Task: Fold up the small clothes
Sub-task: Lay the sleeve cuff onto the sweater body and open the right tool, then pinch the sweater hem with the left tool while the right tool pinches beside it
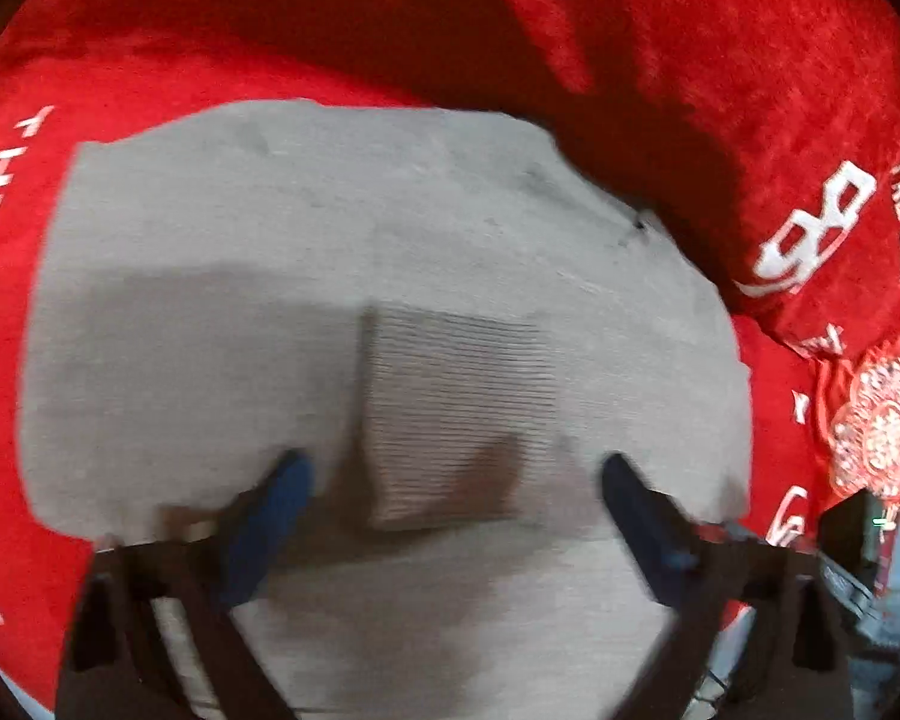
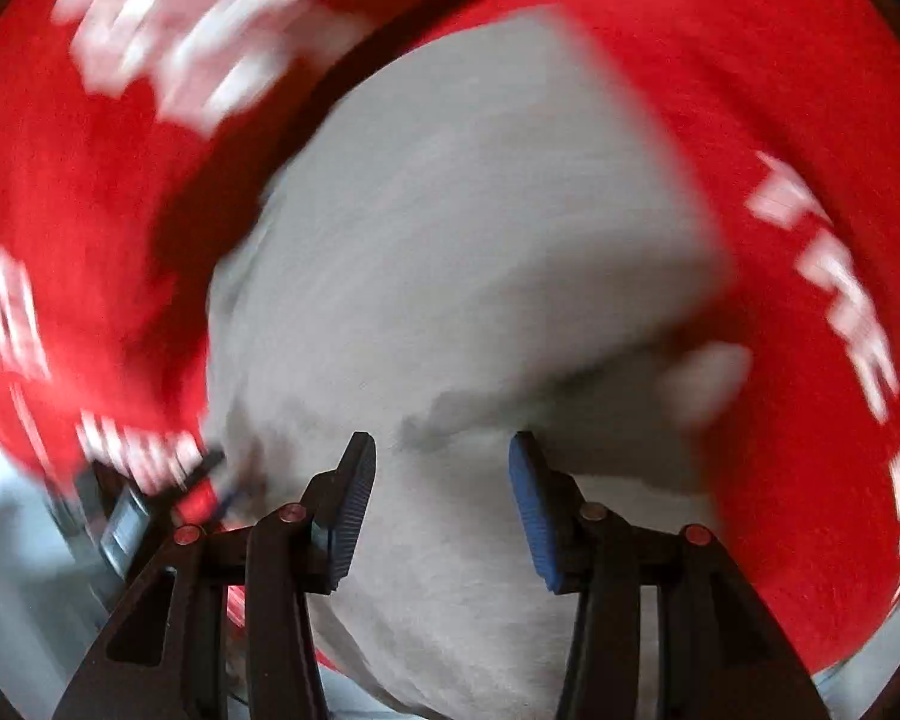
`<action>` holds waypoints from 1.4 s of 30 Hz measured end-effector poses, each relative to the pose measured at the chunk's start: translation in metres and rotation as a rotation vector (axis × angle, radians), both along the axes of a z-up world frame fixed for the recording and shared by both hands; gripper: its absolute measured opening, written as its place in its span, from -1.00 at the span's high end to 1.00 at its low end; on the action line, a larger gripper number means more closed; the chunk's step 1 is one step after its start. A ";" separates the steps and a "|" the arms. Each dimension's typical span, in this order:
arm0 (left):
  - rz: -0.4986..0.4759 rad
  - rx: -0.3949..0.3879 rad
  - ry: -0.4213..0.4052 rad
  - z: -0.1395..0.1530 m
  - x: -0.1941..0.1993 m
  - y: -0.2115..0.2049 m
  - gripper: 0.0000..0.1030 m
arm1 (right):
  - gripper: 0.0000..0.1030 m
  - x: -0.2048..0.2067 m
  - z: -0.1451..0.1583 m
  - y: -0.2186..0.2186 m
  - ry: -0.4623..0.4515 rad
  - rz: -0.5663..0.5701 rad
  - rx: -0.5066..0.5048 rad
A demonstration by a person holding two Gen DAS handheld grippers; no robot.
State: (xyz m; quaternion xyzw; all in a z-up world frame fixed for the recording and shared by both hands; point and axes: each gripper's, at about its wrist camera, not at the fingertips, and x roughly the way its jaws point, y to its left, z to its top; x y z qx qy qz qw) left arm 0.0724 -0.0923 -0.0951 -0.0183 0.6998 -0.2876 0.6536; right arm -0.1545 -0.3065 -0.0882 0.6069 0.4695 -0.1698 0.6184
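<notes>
Grey garment [image 1: 342,276], the small piece you are folding, lies spread flat on a red plush cover [image 1: 330,18] printed with white letters and numerals; a ribbed patch [image 1: 456,414] sits on its near part in your left wrist view. Your left gripper [image 1: 456,516] hangs over that patch with its blue fingers [image 1: 270,528] wide apart and nothing pinched between them. Your right gripper [image 2: 441,504] stands over the same grey cloth [image 2: 474,252], fingers apart, nothing clamped. A raised red fold [image 1: 750,120] lies beyond the garment. The right view is badly blurred; pale floor [image 2: 6,540] shows at its lower left edge.
</notes>
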 end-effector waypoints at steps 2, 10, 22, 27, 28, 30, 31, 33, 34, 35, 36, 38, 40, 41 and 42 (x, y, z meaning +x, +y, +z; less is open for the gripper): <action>-0.018 0.002 0.008 -0.001 0.000 -0.009 -0.28 | 0.02 -0.022 -0.010 -0.012 -0.040 -0.153 0.063; -0.009 -0.052 -0.062 0.019 0.002 -0.005 0.86 | 0.02 -0.021 -0.016 -0.040 -0.075 -0.250 0.082; -0.027 0.046 -0.085 -0.007 -0.012 0.021 0.85 | 0.88 0.003 0.000 -0.056 -0.007 -0.032 -0.112; -0.030 0.120 -0.141 0.002 -0.008 0.041 0.85 | 0.88 -0.014 -0.015 -0.056 -0.007 -0.059 -0.075; -0.036 0.138 -0.158 0.004 -0.007 0.044 0.85 | 0.86 -0.017 -0.013 -0.056 -0.008 -0.055 -0.063; -0.042 0.155 -0.173 0.008 -0.004 0.052 0.85 | 0.79 -0.016 -0.007 -0.054 0.021 0.000 -0.052; -0.041 0.157 -0.175 0.010 -0.003 0.055 0.85 | 0.64 -0.015 -0.002 -0.052 0.040 0.033 -0.063; -0.040 0.169 -0.190 0.014 -0.001 0.058 0.85 | 0.31 -0.014 0.013 -0.047 0.057 0.100 -0.111; -0.040 0.176 -0.204 0.017 -0.001 0.057 0.85 | 0.15 -0.015 0.022 -0.045 0.060 0.121 -0.146; -0.037 0.179 -0.215 0.019 -0.001 0.057 0.85 | 0.13 -0.017 0.033 -0.044 0.062 0.129 -0.202; -0.031 0.177 -0.227 0.022 -0.002 0.056 0.85 | 0.13 -0.018 0.040 -0.045 0.062 0.124 -0.239; -0.026 0.172 -0.237 0.025 -0.003 0.054 0.85 | 0.13 -0.020 0.049 -0.053 0.071 0.089 -0.308; -0.039 0.170 -0.245 0.024 -0.007 0.043 0.85 | 0.12 -0.015 0.040 -0.069 0.098 0.045 -0.305; -0.049 0.174 -0.248 0.022 -0.008 0.038 0.85 | 0.12 -0.011 0.033 -0.077 0.106 0.030 -0.285; -0.058 0.180 -0.254 0.021 -0.010 0.033 0.85 | 0.12 -0.006 0.023 -0.085 0.095 0.018 -0.257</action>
